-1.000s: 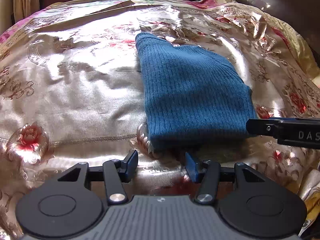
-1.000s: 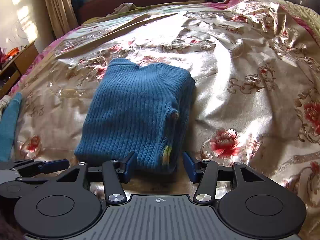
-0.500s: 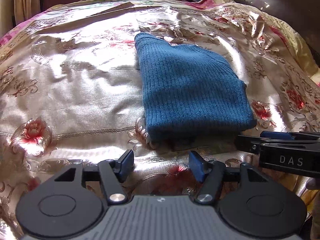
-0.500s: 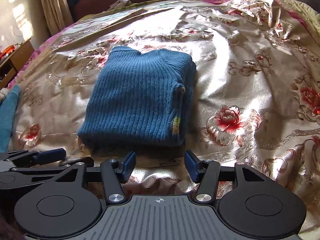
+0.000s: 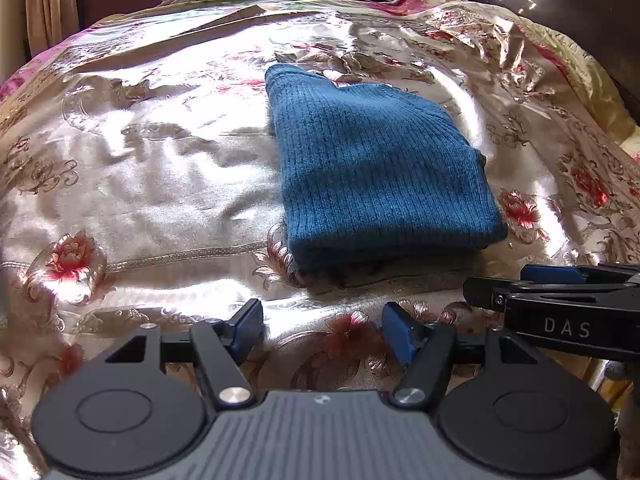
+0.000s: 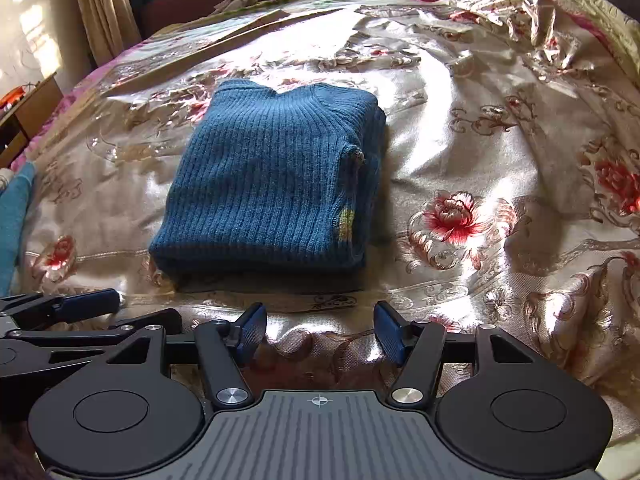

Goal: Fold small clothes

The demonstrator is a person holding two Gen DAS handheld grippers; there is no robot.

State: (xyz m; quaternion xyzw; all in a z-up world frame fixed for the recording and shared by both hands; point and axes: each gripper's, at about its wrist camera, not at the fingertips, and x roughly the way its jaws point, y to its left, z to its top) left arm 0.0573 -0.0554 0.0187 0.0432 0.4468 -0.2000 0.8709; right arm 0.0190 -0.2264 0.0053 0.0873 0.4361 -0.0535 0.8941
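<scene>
Folded blue rib-knit sweater point(image 5: 380, 168) lying flat on shiny gold floral satin bedspread point(image 5: 140, 184), at twelve o'clock from both tools; left gripper point(image 5: 322, 332) opening, blue pads point(image 5: 248, 328) apart with only bedspread between, clear of the knit; right gripper point(image 6: 320, 332) opening likewise, nothing grasped; teal cloth point(image 6: 14, 216) at nine o'clock, bed's edge.

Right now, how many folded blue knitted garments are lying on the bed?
1. The folded blue ribbed knit sweater lies mid-bed on the shiny floral satin bedspread, beyond both grippers. A teal cloth at the left edge is cropped, so unclear.
</scene>
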